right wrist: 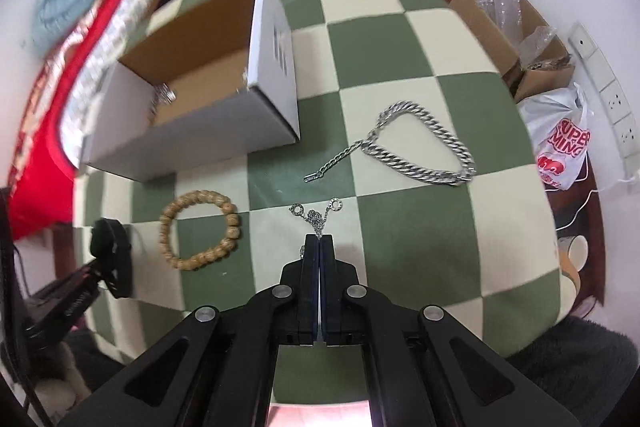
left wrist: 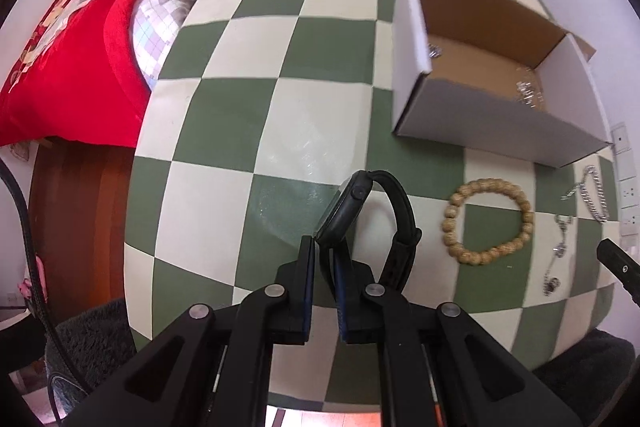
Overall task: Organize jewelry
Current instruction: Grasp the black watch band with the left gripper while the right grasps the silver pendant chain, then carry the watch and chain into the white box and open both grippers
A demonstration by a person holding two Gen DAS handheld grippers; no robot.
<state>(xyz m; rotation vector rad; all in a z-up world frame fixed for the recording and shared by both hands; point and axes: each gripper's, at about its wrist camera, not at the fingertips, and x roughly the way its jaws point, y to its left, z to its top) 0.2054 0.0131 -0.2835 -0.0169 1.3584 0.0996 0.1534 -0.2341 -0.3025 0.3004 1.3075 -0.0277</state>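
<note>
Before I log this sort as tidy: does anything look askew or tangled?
Nothing is damaged or spilled. The thin chain in the right gripper looks bunched into a small knot just past the fingertips. The watch in the left gripper tilts.

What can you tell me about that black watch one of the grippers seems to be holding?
The black watch has a dark, matte rectangular case with a small side button and a black strap closed in a loop, rubbery-looking. The left gripper is shut on its lower edge and holds it tilted, apparently just above the checkered tablecloth, beside the wooden bead bracelet without touching it. Its face is turned away.
</note>
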